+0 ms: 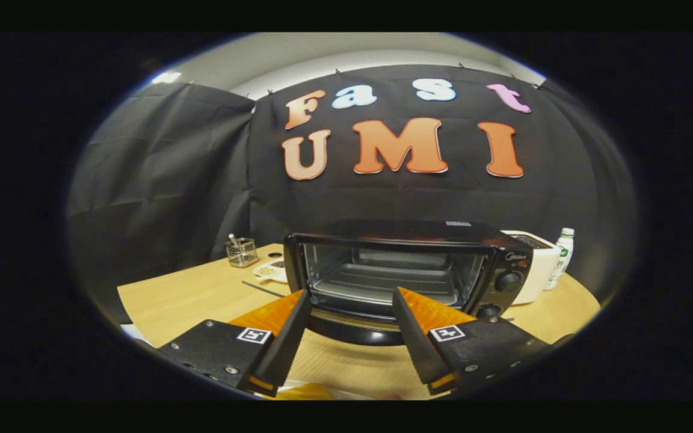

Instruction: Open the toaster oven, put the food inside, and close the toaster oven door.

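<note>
My jaws stand wide apart with nothing between them, and my gripper (pixel 351 291) hangs above the wooden table (pixel 190 300), pointed straight at the toaster oven (pixel 406 264). The oven sits just ahead of my fingertips, its door (pixel 352 329) folded down toward me and lying between my two fingers, so the cavity and its wire rack (pixel 382 281) are open to view. I judge the opening done and the food as the next job. Close beneath me, near the base of my left finger, a yellow sliver (pixel 305 392) shows on the table; it may be the food, but too little of it shows to be sure. A small dish (pixel 269 270) with something in it sits just left of the oven, with a glass holder (pixel 241 251) beyond it. To do this well I should keep my jaws spread, come down squarely over the food, close gently so it does not crush, then carry it level and high enough to clear the lowered door's edge before sliding it onto the rack. On the oven's right stand a white appliance (pixel 540 264) and a bottle (pixel 563 252), well clear of my path
</note>
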A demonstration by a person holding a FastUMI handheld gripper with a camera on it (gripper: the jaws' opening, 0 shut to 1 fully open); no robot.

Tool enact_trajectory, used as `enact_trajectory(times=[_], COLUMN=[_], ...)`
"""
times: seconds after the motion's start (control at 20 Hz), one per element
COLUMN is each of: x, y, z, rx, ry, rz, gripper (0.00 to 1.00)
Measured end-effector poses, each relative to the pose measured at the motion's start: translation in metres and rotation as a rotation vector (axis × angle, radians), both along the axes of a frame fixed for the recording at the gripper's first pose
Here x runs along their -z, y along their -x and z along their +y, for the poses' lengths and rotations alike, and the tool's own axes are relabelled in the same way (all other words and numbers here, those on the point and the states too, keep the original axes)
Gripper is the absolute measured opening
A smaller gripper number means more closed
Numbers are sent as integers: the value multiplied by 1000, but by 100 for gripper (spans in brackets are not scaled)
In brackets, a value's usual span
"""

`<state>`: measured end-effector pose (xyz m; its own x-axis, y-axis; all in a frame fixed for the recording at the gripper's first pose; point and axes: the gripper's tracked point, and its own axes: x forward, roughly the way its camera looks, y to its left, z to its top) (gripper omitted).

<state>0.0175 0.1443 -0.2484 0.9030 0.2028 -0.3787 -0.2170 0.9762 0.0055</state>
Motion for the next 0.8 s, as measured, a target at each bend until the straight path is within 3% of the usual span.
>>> enact_trajectory(times=[0.5,0.8], x=[61,91], y=[48,56], z=[2,-12], rx=[-44,22], ry=[-77,-164], rz=[239,361], gripper=[81,79])
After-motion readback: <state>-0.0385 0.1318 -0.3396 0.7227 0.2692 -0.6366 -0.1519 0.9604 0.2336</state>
